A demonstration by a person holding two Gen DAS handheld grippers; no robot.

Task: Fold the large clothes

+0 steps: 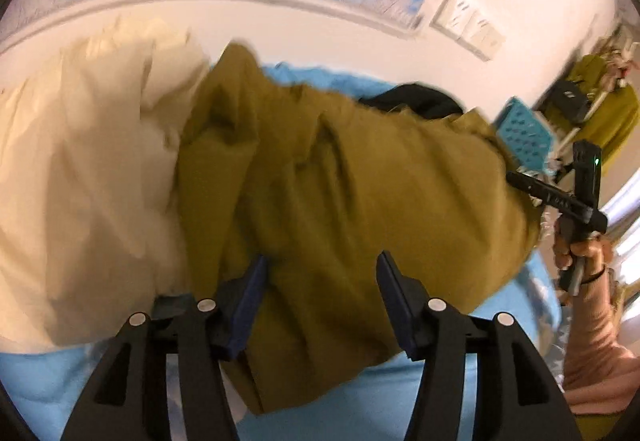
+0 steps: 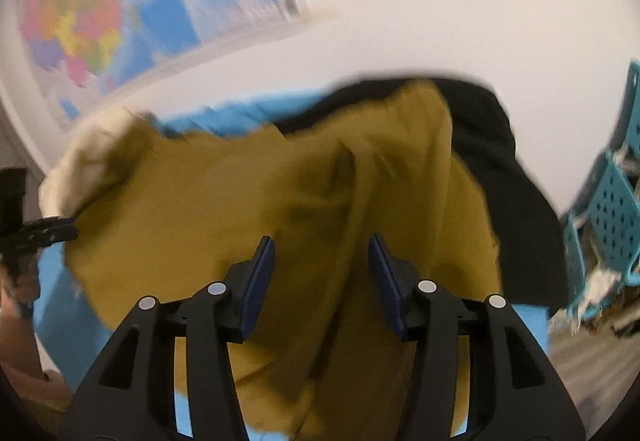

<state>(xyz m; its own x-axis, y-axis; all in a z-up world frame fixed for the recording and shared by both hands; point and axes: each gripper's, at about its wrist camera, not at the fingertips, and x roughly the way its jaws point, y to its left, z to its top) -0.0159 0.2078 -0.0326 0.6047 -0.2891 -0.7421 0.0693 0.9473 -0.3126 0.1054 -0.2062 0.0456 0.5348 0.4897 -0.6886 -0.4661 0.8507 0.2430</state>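
Blurring olive garment (image 1: 340, 177), partly hiding black cloth (image 2: 500, 161) behind

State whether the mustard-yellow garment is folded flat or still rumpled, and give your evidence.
Rumpled, not folded. The mustard-yellow garment lies bunched in uneven ridges and creases over the blue sheet, edges irregular, no straight fold line.
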